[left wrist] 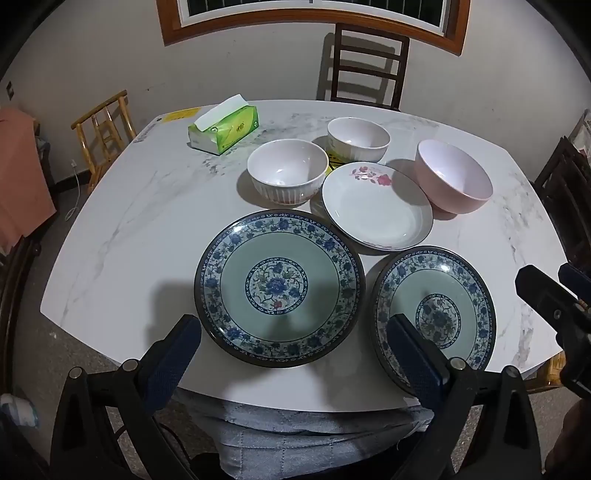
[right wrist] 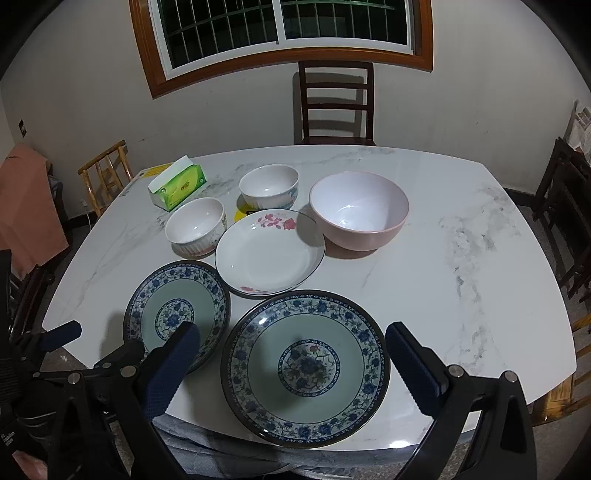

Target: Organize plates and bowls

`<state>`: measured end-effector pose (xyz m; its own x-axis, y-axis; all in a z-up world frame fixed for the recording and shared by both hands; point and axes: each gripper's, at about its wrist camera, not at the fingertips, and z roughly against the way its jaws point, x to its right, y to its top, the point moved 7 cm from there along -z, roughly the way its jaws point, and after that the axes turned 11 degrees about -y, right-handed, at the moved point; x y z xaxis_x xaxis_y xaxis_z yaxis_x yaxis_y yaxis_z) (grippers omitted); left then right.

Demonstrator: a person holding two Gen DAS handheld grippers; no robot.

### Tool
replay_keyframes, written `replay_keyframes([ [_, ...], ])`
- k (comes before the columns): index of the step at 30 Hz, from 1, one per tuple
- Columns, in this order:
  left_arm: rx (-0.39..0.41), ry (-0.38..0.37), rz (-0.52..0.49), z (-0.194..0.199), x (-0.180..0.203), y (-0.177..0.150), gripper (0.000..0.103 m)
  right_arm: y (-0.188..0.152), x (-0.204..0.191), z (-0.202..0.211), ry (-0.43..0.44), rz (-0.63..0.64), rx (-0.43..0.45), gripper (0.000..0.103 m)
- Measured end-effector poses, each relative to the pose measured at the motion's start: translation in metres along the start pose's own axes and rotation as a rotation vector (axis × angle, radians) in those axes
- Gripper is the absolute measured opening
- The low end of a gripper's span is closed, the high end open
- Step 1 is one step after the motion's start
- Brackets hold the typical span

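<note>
Both claws released over marble table (right wrist: 461, 236) w/ dishes — barred window (right wrist: 280, 22), maybe dark outside.

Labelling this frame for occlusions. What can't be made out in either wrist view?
- Yellow item under the far ribbed bowl: mostly covered by the bowl and the white floral plate, both views.
- Tissue pack print: too small.
- Right blue plate: near rim hidden behind a left gripper finger, left wrist view.
- Right gripper: open over it.
</note>
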<state>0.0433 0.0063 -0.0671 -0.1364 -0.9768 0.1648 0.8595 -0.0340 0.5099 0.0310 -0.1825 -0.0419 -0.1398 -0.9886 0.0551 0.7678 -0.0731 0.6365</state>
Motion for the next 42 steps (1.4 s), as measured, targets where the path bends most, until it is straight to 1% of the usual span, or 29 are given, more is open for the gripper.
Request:
replay_keyframes([
  [10,0.0,0.005,-0.008,-0.0048,0.0025,-0.0026,0.099,-0.0004,0.0004,-0.0021,0.005,-0.006,-0.01,0.103],
  [42,-0.003,0.004,-0.01,-0.0034,0.005,-0.002,0.099,-0.0027,-0.0044,-0.0026,0.01,0.003,-0.011,0.103],
])
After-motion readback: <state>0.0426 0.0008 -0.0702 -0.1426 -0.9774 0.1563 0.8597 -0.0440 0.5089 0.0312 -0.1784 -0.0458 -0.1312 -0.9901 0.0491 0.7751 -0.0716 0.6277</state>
